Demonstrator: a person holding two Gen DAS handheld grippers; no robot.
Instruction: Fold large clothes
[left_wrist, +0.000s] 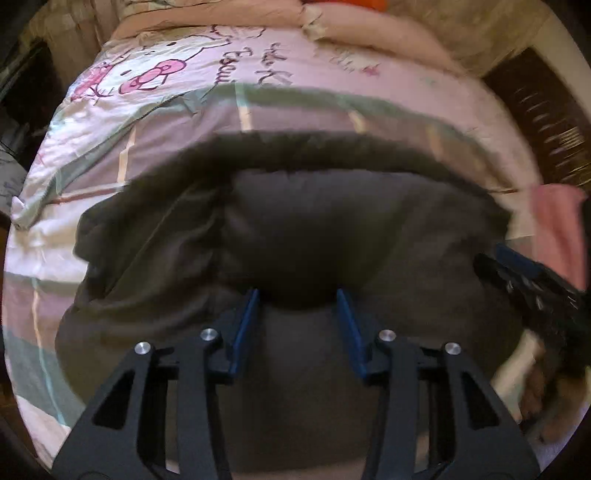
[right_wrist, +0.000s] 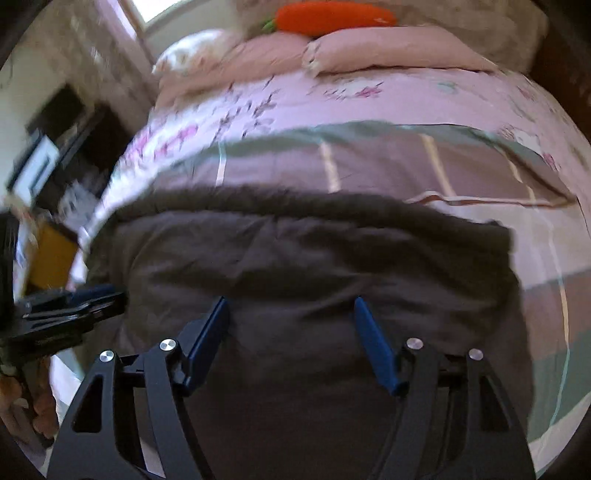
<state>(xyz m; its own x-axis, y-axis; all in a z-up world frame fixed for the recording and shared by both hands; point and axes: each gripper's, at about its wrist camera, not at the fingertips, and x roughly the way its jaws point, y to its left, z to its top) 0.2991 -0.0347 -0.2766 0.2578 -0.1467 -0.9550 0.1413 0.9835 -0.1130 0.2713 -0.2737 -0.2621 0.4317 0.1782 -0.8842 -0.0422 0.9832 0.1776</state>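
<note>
A large dark grey-brown garment (left_wrist: 295, 229) lies spread on the bed, with a darker band along its far edge; it also fills the middle of the right wrist view (right_wrist: 303, 258). My left gripper (left_wrist: 297, 295) is open just above the garment's near part, nothing between its blue fingers. My right gripper (right_wrist: 290, 302) is open wide over the garment as well, empty. The right gripper shows at the right edge of the left wrist view (left_wrist: 524, 280); the left gripper shows at the left edge of the right wrist view (right_wrist: 70, 302). Both views are motion-blurred.
The bed carries a pink cartoon-print duvet (left_wrist: 166, 74) with green and mauve bands. Pink pillows (right_wrist: 388, 48) and an orange carrot plush (right_wrist: 332, 14) lie at the head. Dark furniture (right_wrist: 74, 122) and a yellow box (right_wrist: 51, 258) stand left of the bed.
</note>
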